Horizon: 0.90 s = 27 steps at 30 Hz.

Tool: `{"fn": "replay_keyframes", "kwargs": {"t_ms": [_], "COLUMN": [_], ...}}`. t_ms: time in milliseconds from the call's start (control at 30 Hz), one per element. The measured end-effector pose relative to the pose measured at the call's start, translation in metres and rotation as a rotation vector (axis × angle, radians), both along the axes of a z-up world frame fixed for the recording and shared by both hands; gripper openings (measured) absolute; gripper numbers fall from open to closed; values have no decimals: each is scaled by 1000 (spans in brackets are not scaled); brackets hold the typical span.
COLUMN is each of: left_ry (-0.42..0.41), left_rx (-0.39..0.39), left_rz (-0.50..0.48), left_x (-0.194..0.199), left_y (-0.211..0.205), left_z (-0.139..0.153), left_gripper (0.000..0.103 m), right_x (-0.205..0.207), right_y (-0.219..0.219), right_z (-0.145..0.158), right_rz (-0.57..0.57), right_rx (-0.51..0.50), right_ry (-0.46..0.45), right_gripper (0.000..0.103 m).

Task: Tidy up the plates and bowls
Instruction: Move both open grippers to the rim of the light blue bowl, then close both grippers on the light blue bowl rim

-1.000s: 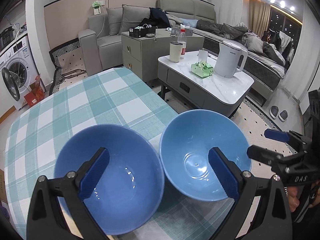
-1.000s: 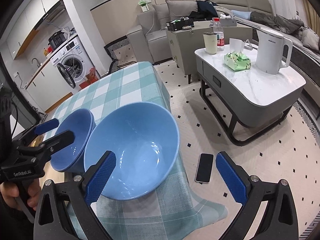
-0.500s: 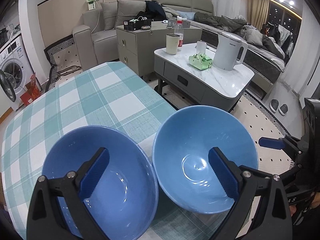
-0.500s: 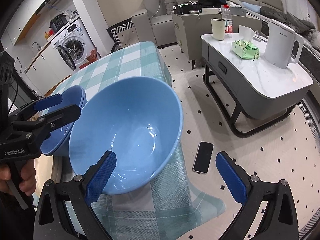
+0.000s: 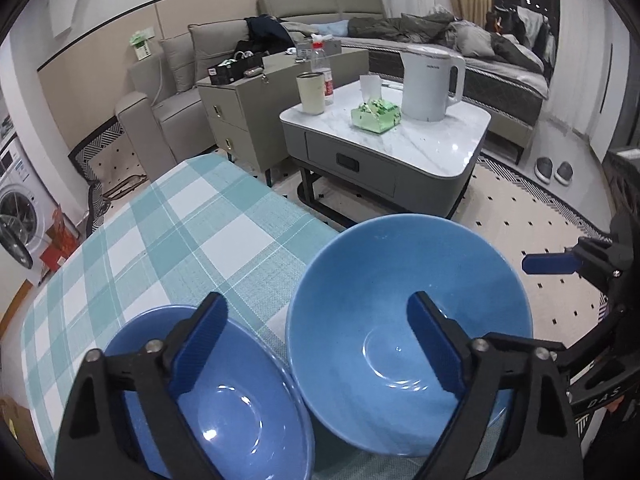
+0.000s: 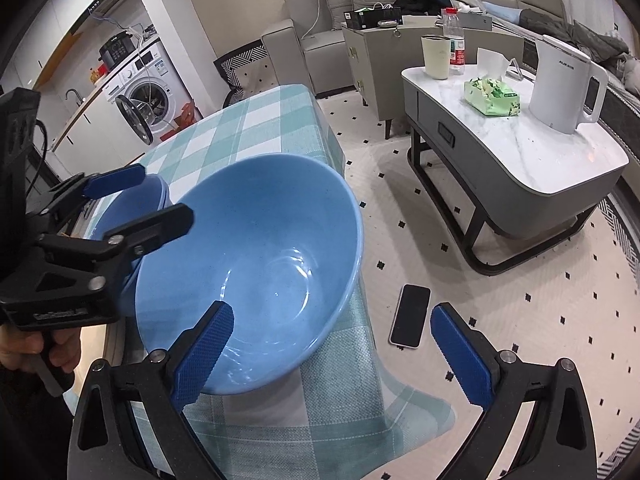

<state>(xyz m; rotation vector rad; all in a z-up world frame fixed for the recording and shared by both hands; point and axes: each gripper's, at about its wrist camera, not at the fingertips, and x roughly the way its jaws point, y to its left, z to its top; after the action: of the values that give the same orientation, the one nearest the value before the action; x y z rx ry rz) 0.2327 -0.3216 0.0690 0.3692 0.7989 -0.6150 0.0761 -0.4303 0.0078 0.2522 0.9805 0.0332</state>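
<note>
Two blue bowls stand side by side at the near right corner of a table with a teal checked cloth (image 5: 192, 232). In the left wrist view my open left gripper (image 5: 316, 354) hangs over both, one finger over the left bowl (image 5: 224, 408), the other over the right bowl (image 5: 400, 300). In the right wrist view the right bowl (image 6: 256, 264) looks tilted, and my open right gripper (image 6: 332, 356) straddles its near right rim. The left bowl (image 6: 132, 208) sits behind it, partly hidden by the left gripper (image 6: 140, 196).
A marble-top coffee table (image 5: 420, 148) with a white kettle (image 5: 430, 82), a tissue pack (image 5: 376, 114) and a cup stands to the right. A phone (image 6: 410, 316) lies on the floor beside the table corner. A sofa, a cabinet and a washing machine (image 6: 148, 96) stand behind.
Both grippers have come closer to the bowls. The right bowl fills more of both views and looks more tilted. Both grippers stay open.
</note>
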Motion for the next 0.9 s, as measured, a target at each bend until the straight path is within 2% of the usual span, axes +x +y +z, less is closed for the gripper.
{"fn": "replay_keyframes", "kwargs": {"t_ms": [100,133,167,233,467,567,633,900], "left_ry": [24,29,42,82,91,109,94,96], "left_rx": [4,6,7,9,49,70,85,79], "left_rz": [-15,-15,-19,-25,-16,-37,-39,-46], "left_x": [5,7,8,11,7,5,4,1], "left_y": [-3,-4,-5,-6,-10,-13,-15,-17], "left_z": [-4,-5,-7,-12,-19,-23,-24,-23], "left_gripper": [83,78,69,64,63,56,56,53], "right_x": [1,1,1,1,2,2,2,0], "right_y": [-1,-1,-2,-2,7,10,12,15], "right_z": [-1,-1,-1,-2,-4,-5,-5,-2], "right_rz": [0,-1,-2,1,33,48,55,57], "right_rx": [9,7,6,10,-3,-2,-3,-10], "right_ry": [1,2,3,4,15,20,22,12], "right_gripper": [100,99,98,96,92,87,85,83]}}
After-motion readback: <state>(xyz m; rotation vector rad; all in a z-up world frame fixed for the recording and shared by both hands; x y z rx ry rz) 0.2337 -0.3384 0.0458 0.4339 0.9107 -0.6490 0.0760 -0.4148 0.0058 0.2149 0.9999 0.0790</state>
